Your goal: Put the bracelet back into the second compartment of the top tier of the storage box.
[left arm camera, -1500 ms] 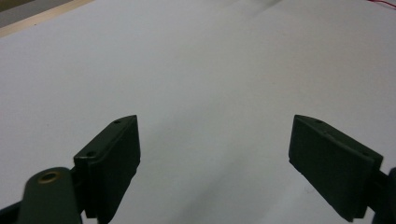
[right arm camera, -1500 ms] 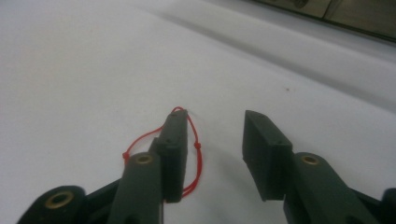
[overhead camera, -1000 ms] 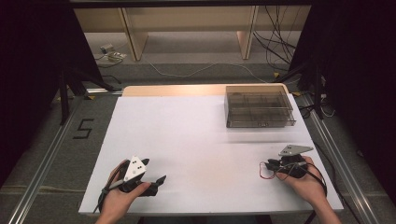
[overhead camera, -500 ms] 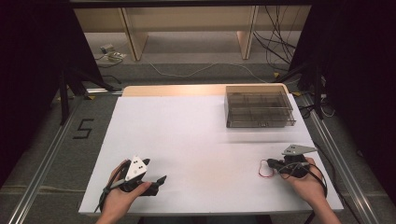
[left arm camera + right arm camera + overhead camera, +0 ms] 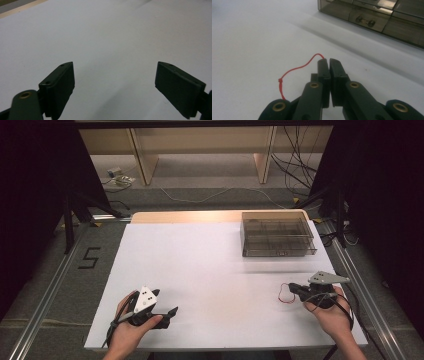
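A thin red string [image 5: 294, 69] is pinched between the closed jaws of the right gripper [image 5: 329, 61], one end caught at the tips and the rest looped out beside them, with a small knot partway along. In the high view the string [image 5: 285, 293] is seen just on the near side of the compartment box [image 5: 278, 236], well apart from it, over the white table [image 5: 210, 270]. It is judged to be very light and wholly limp, so no shape is expected to be kept when it is lifted; a grip near an end or at the knot is judged safest, since a smooth strand may slip through flat pads. The left gripper [image 5: 115, 85] is held with its jaws wide apart and nothing between them, far from the box toward the near left corner. Broad bare table is left between the box and both grippers. The near edge lies close under both hands, and the box's wall is the one obstacle.
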